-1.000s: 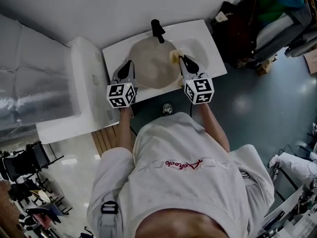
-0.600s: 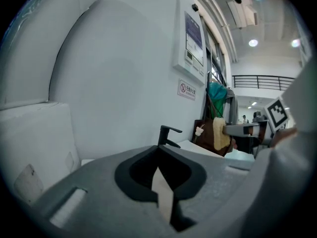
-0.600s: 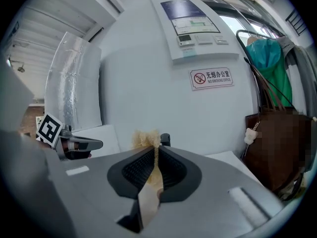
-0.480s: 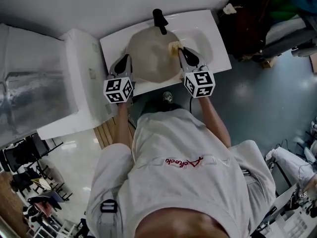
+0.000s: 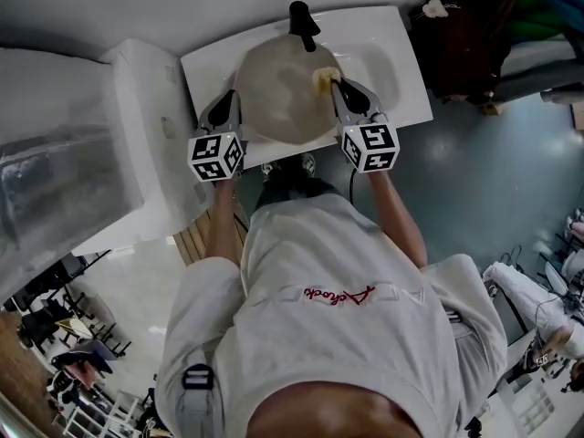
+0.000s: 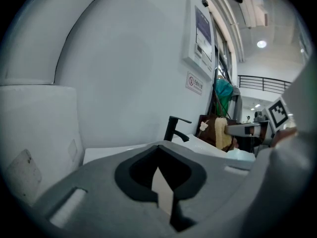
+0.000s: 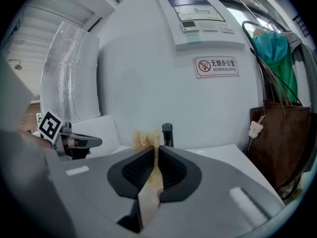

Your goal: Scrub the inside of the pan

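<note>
A round grey metal pan (image 5: 278, 99) sits in a white ceramic sink (image 5: 406, 80). The left gripper (image 5: 234, 104), jaws together, is at the pan's left rim. The right gripper (image 5: 337, 86) clamps a yellow fibrous sponge (image 5: 321, 79) over the pan's right side.

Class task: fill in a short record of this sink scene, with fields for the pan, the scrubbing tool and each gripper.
pan: in white sink, black tap behind it
sponge: yellowish, at pan's right side
right gripper: shut on sponge
left gripper: shut, at pan's left rim; grip unclear
</note>
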